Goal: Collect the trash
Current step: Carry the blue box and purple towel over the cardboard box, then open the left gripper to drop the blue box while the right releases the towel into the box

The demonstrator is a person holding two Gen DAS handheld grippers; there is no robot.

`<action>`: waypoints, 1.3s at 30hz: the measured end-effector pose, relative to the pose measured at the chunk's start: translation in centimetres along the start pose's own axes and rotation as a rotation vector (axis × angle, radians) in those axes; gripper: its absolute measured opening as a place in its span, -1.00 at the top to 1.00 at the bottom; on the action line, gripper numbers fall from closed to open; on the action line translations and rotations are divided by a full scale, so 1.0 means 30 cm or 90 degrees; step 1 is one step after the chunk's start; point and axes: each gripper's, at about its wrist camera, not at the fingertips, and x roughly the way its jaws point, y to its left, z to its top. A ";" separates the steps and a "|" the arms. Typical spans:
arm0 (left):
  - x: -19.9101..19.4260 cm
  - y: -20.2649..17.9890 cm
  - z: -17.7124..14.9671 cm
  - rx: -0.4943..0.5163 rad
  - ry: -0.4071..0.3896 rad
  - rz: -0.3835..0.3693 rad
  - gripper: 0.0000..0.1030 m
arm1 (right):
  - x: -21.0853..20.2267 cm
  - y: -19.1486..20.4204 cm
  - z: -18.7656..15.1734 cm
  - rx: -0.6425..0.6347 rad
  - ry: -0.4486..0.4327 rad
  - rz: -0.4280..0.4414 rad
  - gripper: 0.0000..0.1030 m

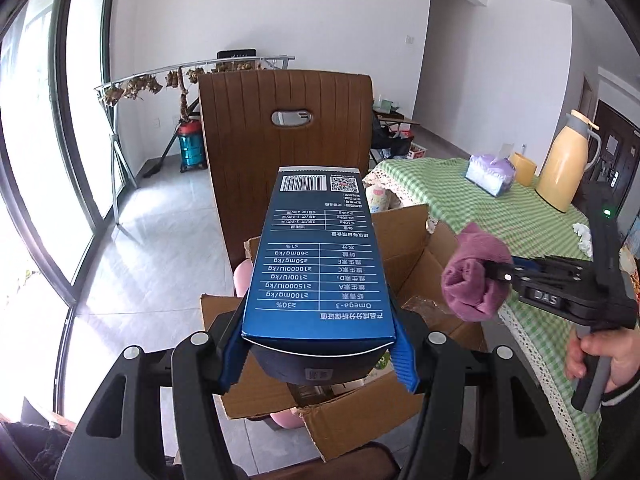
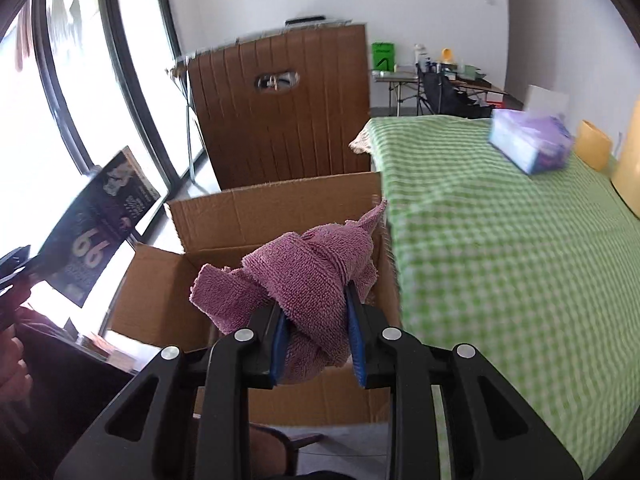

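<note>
Over the open carton: we hold both grippers above the cardboard box (image 1: pixel 404 256), which sits between the brown chair back (image 1: pixel 286 136) and the table with the green checked cloth (image 2: pixel 500 240).
Left gripper (image 1: pixel 318 354): our blue pads (image 1: pixel 404 360) clamp a long blue carton (image 1: pixel 316 256) by its near end; it sticks out forward over the box, printed table and barcode facing up.
Right gripper (image 2: pixel 316 344): our fingers pinch a bunched purple cloth (image 2: pixel 304 276) held narrow, hanging just above the box opening.
Box contents: we see some packaging inside, too hidden to name.
Table: a purple tissue pack (image 1: pixel 490 174), a yellow cup and a yellow thermos jug (image 1: pixel 564 164) stand well apart from us.
</note>
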 end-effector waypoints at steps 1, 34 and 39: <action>0.023 -0.001 0.001 0.000 0.006 -0.003 -0.10 | 0.043 0.014 0.018 -0.016 0.009 -0.011 0.48; 0.763 -0.392 0.046 -0.034 0.319 -0.244 -0.20 | -0.172 -0.200 0.032 0.089 -0.076 -0.067 -0.50; 0.693 -0.381 0.113 -0.086 0.262 -0.284 -0.71 | -0.206 -0.252 -0.004 0.110 -0.073 -0.074 -0.50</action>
